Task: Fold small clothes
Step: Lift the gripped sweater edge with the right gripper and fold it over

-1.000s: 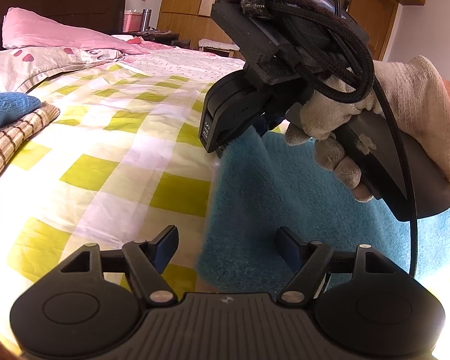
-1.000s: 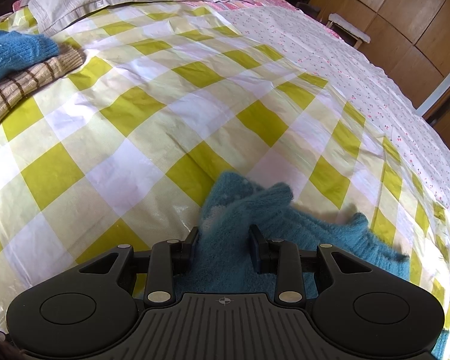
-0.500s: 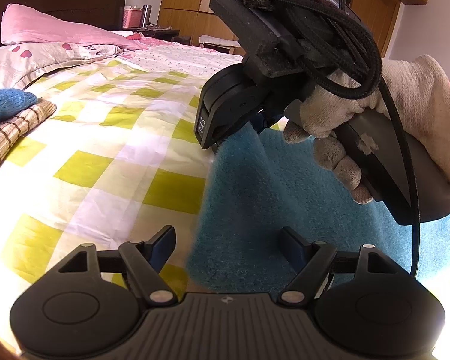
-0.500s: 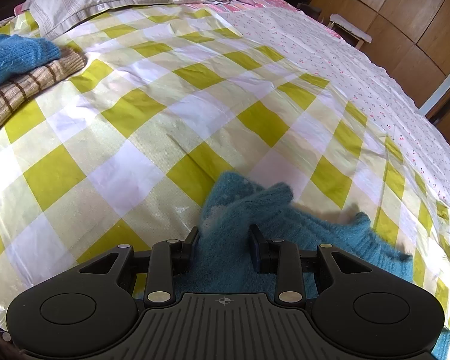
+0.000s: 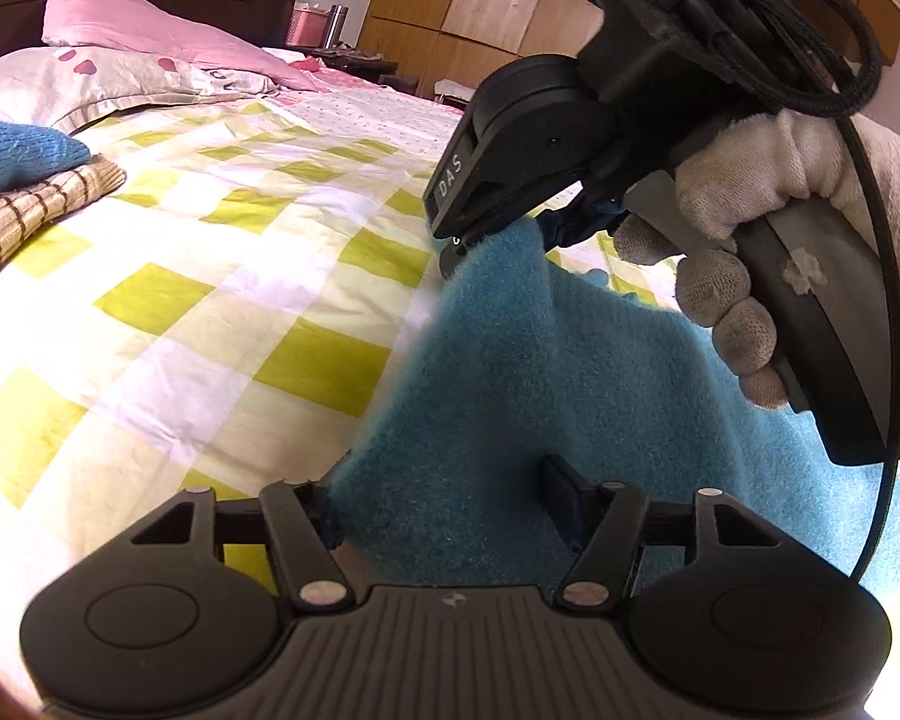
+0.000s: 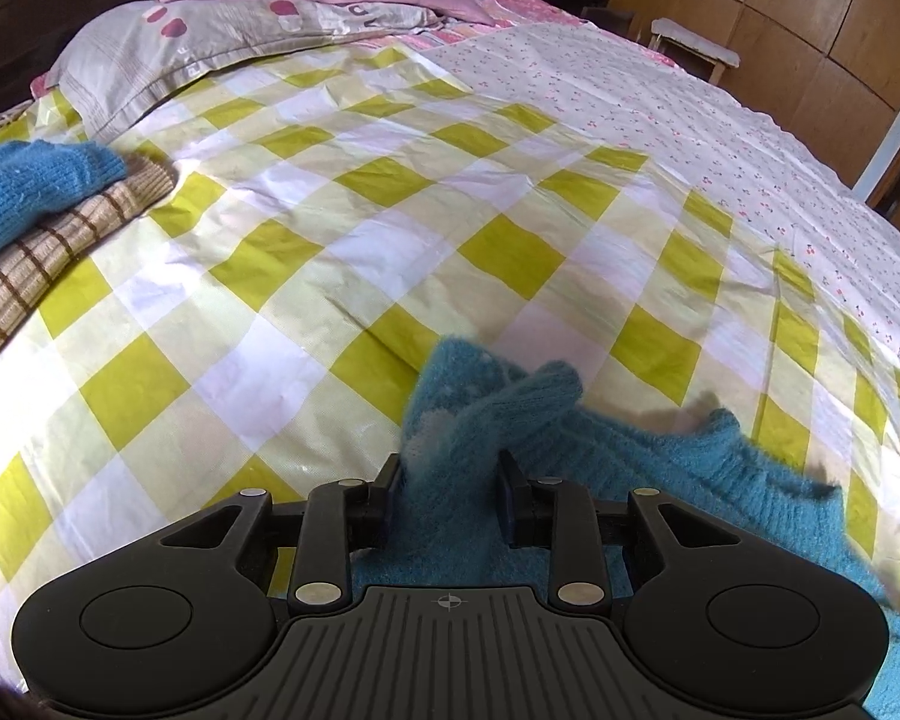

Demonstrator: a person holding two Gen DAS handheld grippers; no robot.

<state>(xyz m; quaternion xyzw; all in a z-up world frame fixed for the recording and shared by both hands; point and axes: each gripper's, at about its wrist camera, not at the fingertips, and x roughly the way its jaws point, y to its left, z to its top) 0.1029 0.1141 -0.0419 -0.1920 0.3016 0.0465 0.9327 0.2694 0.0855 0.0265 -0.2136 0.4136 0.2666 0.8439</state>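
Left wrist view, far left of frame: a folded stack, blue knit [image 5: 12,159] lying on a brown checked cloth [image 5: 36,210], at the edge of the yellow-check bedsheet [image 5: 222,312]. Pink pillow [image 5: 150,30] in the upper left.

Lower centre: left gripper [image 5: 444,510], jaws standing wide apart. The teal sweater [image 5: 570,396] fills the gap between them, but neither pad looks pressed into it; the left finger sits at the cloth's edge.

Centre to upper right: right gripper [image 5: 510,240], held in a white-gloved hand [image 5: 750,240], is closed on a raised peak of the sweater. The cloth hangs down from it like a tent to the sheet, lower right.

Right wrist view, left: same stack, blue knit [image 6: 24,198] over brown checked cloth [image 6: 42,264]. Centre bottom: right gripper [image 6: 447,492], fingers [image 6: 513,498] clamped on bunched teal sweater [image 6: 660,468]; a ribbed cuff or hem pokes out past the tips. The rest trails to the lower right across the bedsheet [image 6: 390,180].

Step in hand, as judged: one end of the sweater is lifted, ready for a fold; nothing clearly folded yet.

Next move likely calls for the left gripper to close on the near edge so both corners travel together, then carry the lifted edge over the flat part and lay it down square. Fluffy knit, soft grip; may slip or bunch.
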